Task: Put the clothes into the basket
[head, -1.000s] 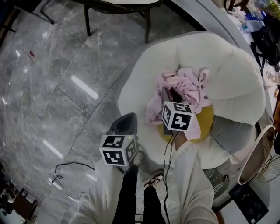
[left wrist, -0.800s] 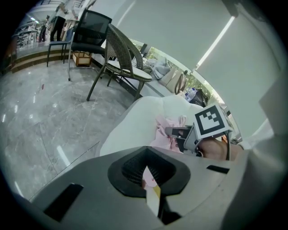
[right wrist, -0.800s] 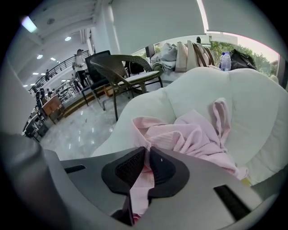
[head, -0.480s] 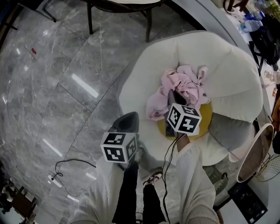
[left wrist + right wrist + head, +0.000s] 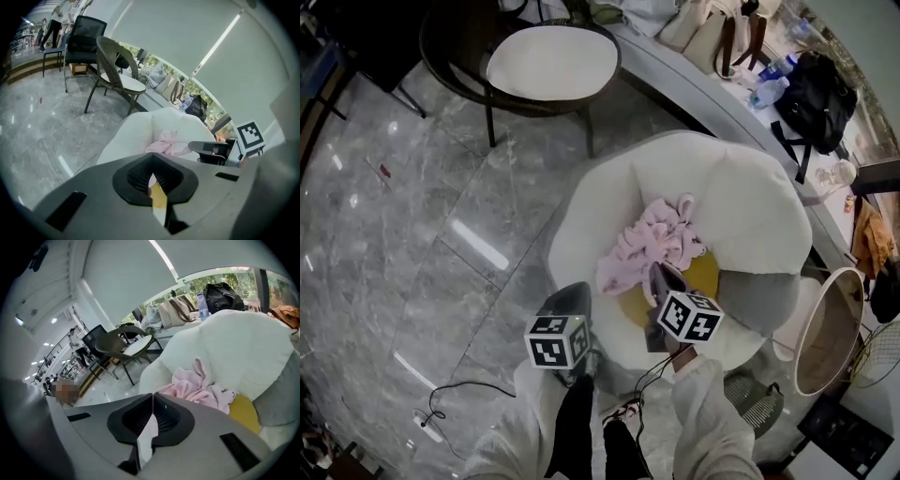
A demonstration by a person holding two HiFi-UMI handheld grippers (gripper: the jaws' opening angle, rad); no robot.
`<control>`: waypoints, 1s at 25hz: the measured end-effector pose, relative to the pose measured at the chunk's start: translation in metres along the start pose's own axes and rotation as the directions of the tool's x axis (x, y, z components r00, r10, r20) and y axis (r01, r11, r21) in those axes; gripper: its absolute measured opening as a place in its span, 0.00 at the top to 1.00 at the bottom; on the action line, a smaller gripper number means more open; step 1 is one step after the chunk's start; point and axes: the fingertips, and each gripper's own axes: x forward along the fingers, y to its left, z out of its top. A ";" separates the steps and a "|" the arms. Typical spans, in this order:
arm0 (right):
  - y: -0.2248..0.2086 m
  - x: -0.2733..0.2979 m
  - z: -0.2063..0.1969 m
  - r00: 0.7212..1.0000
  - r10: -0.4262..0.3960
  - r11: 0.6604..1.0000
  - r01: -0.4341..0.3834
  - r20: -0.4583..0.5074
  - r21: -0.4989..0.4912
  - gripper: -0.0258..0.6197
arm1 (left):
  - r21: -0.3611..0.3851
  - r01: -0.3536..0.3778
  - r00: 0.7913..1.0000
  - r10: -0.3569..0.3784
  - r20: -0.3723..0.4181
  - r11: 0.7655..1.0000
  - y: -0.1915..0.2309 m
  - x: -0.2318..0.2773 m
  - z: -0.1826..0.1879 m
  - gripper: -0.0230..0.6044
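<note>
Here pink clothes (image 5: 652, 246) lie in armchair (image 5: 741, 202).

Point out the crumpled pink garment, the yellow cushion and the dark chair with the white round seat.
Crumpled pink garment (image 5: 652, 246): head view, middle of the bunched cloth.
Yellow cushion (image 5: 710, 274): head view, bare edge beside the garment.
Dark chair with white round seat (image 5: 551, 61): head view, centre of the seat.

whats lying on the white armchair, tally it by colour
pink clothes pile: 1
yellow cushion: 1
grey cushion: 1
total: 3 on the white armchair
</note>
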 end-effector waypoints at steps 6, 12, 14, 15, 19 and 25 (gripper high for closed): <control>0.018 -0.064 0.031 0.996 0.058 0.993 -0.064 0.064 0.097 0.91 | 0.069 0.026 1.000 -0.025 -0.010 0.997 -0.048 -0.038 0.021 0.97; 0.033 -0.130 0.063 0.980 0.099 0.978 -0.128 0.173 0.166 0.92 | 0.130 0.054 0.999 -0.052 -0.015 0.990 -0.096 -0.070 0.031 0.97; 0.037 -0.152 0.076 0.971 0.114 0.969 -0.155 0.211 0.190 0.92 | 0.147 0.056 0.998 -0.055 -0.016 0.987 -0.109 -0.081 0.032 0.97; 0.040 -0.163 0.083 0.966 0.122 0.965 -0.169 0.229 0.199 0.92 | 0.152 0.058 0.998 -0.056 -0.014 0.987 -0.114 -0.087 0.034 0.97; 0.052 -0.204 0.110 0.946 0.151 0.953 -0.216 0.287 0.211 0.92 | 0.144 0.060 0.998 -0.060 -0.003 0.988 -0.130 -0.110 0.034 0.97; 0.063 -0.263 0.138 0.921 0.165 0.950 -0.245 0.353 0.194 0.92 | 0.129 0.068 0.997 -0.072 0.022 0.989 -0.152 -0.141 0.036 0.97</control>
